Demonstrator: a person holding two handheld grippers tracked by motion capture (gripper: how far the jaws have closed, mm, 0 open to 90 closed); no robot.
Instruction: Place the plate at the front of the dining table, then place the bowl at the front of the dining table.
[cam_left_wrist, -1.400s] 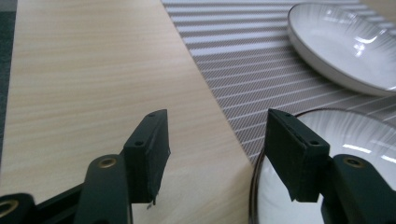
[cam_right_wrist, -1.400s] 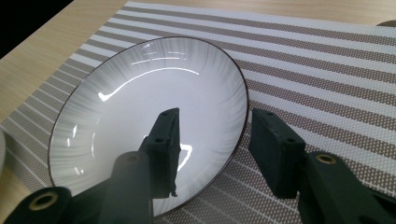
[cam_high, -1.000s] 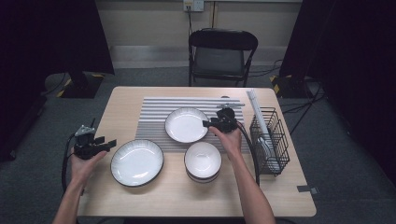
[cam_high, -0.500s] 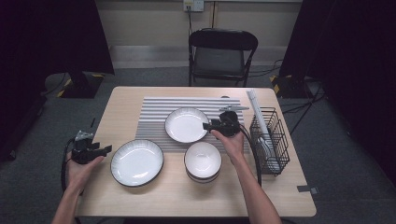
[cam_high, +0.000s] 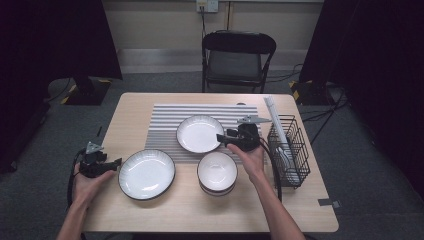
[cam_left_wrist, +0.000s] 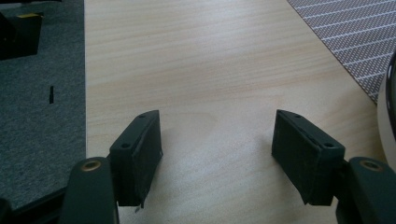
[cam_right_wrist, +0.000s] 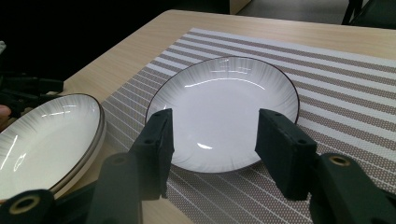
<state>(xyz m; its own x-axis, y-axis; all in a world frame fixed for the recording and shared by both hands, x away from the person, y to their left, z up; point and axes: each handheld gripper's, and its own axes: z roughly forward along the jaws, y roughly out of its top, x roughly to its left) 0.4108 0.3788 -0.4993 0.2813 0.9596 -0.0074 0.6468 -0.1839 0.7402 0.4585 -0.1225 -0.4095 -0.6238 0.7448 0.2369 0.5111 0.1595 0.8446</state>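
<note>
Since a second ago, the right gripper (cam_high: 226, 139) has drawn back slightly from the small plate (cam_high: 199, 133) on the striped mat (cam_high: 165, 116), its jaws just opening, nothing clamped; the plate lies just ahead of its fingertips. The left gripper (cam_high: 112, 163), jaws also just widening over bare table (cam_left_wrist: 196, 70), sits beside the large plate (cam_high: 146, 173). Seemingly a release; next likely calls for approaching another dish.

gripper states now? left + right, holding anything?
Left gripper: open, fingers just widened, nothing between them, over bare table.
Right gripper: open, fingers just widened, holding nothing, at the near rim of the plate.
</note>
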